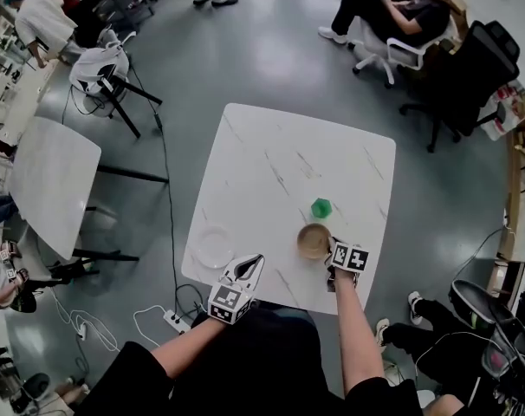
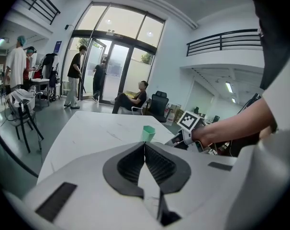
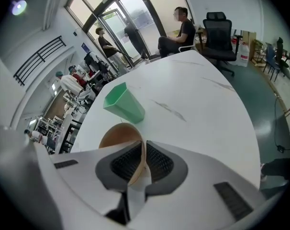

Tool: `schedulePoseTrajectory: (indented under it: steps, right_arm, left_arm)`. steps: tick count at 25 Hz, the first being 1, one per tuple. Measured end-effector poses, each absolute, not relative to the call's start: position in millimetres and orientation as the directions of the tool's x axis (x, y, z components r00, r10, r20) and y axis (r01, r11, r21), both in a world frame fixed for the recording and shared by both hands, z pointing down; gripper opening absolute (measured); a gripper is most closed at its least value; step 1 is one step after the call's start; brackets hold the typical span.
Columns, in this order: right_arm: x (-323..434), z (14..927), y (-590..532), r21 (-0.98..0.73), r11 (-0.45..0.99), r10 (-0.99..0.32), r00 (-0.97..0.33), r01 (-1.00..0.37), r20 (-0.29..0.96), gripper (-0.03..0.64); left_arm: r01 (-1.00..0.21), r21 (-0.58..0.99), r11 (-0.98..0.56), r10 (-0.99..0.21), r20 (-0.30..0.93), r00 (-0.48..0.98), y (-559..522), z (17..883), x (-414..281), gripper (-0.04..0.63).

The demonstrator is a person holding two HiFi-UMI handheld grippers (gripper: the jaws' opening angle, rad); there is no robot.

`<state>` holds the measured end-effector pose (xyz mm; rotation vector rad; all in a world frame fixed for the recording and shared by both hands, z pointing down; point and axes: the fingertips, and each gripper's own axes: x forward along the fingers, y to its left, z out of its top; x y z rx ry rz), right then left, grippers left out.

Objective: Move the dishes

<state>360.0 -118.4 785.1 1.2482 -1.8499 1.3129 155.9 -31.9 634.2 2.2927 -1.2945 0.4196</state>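
A tan bowl [image 1: 314, 240] sits near the front edge of the white marble table [image 1: 271, 172]. My right gripper [image 1: 332, 251] is shut on the bowl's rim [image 3: 137, 163], which runs between the two pads. Just beyond the bowl stands a green cup [image 1: 321, 207], also in the right gripper view [image 3: 124, 104] and the left gripper view [image 2: 148, 132]. A white plate [image 1: 214, 245] lies at the table's front left. My left gripper [image 1: 248, 267] hangs over the front edge right of the plate, shut with nothing between its pads [image 2: 145, 147].
A second white table [image 1: 53, 183] stands to the left, with chairs [image 1: 106, 81] beyond it. A seated person [image 1: 392, 16] and a black office chair [image 1: 470, 72] are past the table's far right. A power strip and cables [image 1: 171, 319] lie on the floor by the front left corner.
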Motion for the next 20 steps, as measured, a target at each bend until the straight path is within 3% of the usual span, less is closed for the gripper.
schedulePoseTrajectory:
  steps: [9,20]
  right_arm:
    - [360.4,725.4,-123.8,-0.409,0.070,-0.511,-0.385,-0.910,0.768,0.031]
    - [242.8,669.8,-77.6,-0.414,0.196,-0.576,-0.446,-0.889,0.685,0.025]
  left_arm:
    - [-0.850,0.252,-0.463,-0.717,0.457,0.526,-31.3,631.5,140.8,0.017]
    - [-0.852,0.319,-0.415,-0.748,0.414,0.519,-39.0,626.4,59.0,0.017]
